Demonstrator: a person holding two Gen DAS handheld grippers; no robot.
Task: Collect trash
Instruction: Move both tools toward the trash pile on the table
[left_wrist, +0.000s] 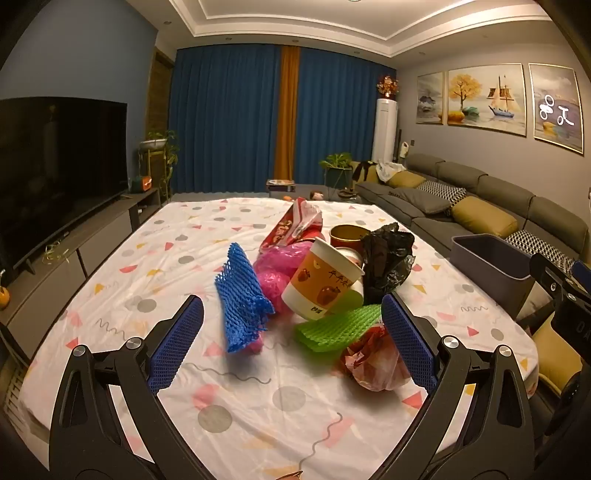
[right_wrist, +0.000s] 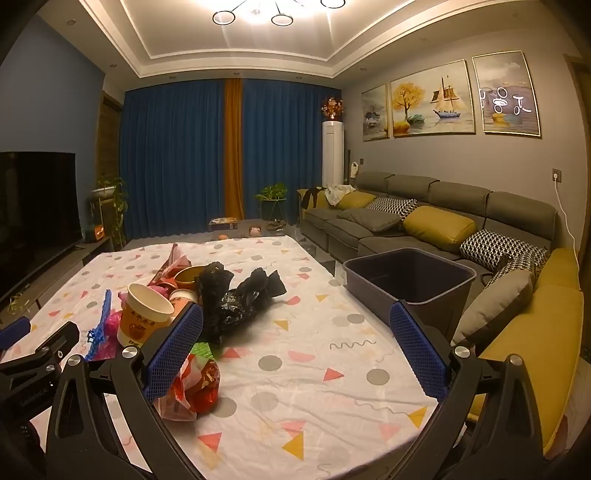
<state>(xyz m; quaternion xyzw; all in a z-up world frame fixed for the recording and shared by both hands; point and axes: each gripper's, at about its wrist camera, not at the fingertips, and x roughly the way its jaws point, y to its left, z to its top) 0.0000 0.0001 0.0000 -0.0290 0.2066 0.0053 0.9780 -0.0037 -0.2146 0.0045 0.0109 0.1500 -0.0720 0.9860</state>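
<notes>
A trash pile lies mid-table: blue foam net (left_wrist: 242, 299), pink net (left_wrist: 275, 273), tilted paper cup (left_wrist: 321, 282), green foam net (left_wrist: 338, 328), crumpled red-white wrapper (left_wrist: 373, 363), black plastic bag (left_wrist: 388, 258), red snack bag (left_wrist: 295, 223), gold tin (left_wrist: 347, 234). My left gripper (left_wrist: 291, 317) is open and empty, just short of the pile. My right gripper (right_wrist: 297, 330) is open and empty over the table, right of the pile; the wrapper (right_wrist: 195, 384), cup (right_wrist: 144, 317) and black bag (right_wrist: 240, 299) show at its left finger. A grey bin (right_wrist: 410, 280) stands past the table's right edge.
The table wears a white patterned cloth (right_wrist: 314, 387). A grey sofa with cushions (right_wrist: 424, 221) runs along the right wall. A TV (left_wrist: 55, 166) on a low cabinet is at left. Curtains and plants are at the back.
</notes>
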